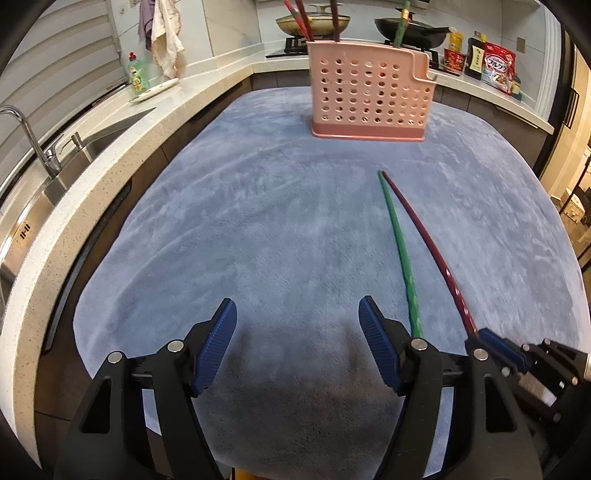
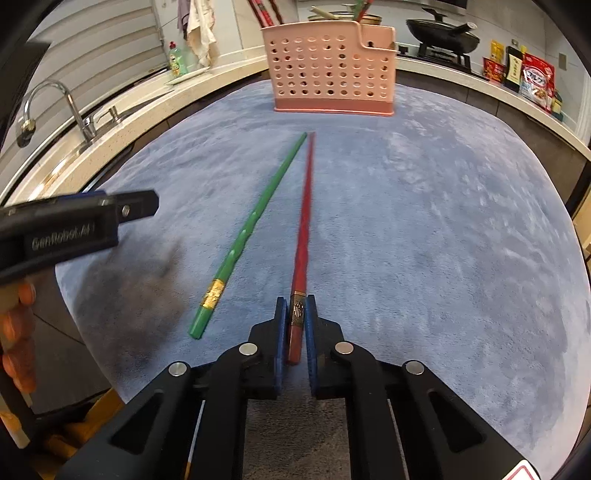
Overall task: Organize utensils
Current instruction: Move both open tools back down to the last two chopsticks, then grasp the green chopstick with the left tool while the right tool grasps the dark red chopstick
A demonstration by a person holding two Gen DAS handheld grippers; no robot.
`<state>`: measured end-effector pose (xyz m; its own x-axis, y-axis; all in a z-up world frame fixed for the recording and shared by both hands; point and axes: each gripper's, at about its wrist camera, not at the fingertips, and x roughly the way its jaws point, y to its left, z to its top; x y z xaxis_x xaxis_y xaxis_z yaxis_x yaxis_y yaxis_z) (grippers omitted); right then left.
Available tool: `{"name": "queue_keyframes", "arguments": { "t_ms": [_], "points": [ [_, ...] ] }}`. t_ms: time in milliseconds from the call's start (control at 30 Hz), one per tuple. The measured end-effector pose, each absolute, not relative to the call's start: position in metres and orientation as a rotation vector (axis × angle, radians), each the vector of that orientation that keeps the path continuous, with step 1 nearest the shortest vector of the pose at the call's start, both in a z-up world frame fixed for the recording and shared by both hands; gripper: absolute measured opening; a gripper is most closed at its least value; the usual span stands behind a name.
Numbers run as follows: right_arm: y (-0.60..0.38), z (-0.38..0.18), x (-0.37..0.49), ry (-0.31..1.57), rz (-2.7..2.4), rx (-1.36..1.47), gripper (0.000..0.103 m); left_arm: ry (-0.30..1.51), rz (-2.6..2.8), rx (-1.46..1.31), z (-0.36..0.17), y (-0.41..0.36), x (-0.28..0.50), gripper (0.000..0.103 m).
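The right gripper pinches the thick end of the long red chopstick; so far from its tip, it could pivot or snag the perforated pink plastic holder. The left gripper gapes wide, empty, beside the slim green chopstick.

Home kitchen, seen over a cloth-covered table.

Along the left, a pale speckled counter with a steel sink and curved tap, a green dish-soap bottle beside a hanging cloth. At the back, a hob carrying a lidded pan and a black wok. To the right, packaged food and sauce bottles lined up on the counter.
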<state>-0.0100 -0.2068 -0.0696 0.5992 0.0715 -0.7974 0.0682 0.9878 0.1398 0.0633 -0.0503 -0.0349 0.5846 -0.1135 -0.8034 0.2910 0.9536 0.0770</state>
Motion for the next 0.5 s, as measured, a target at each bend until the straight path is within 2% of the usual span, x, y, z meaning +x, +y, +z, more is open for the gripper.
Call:
{"name": "queue_keyframes", "arguments": {
  "t_ms": [267,433,500],
  "points": [
    [-0.234,-0.065,-0.018,0.912,-0.067,0.214,0.008,0.957,-0.340,0.201,-0.047,-0.069,0.048,0.077],
    [-0.239,-0.065,-0.020,0.914,-0.077,0.228,0.008,0.993,-0.382,0.225,-0.061,-0.083,0.043,0.077],
    [-0.238,-0.066,-0.019,0.916,-0.074,0.228,0.008,1.013,-0.390,0.228,-0.067,-0.086,0.043,0.072]
  ]
}}
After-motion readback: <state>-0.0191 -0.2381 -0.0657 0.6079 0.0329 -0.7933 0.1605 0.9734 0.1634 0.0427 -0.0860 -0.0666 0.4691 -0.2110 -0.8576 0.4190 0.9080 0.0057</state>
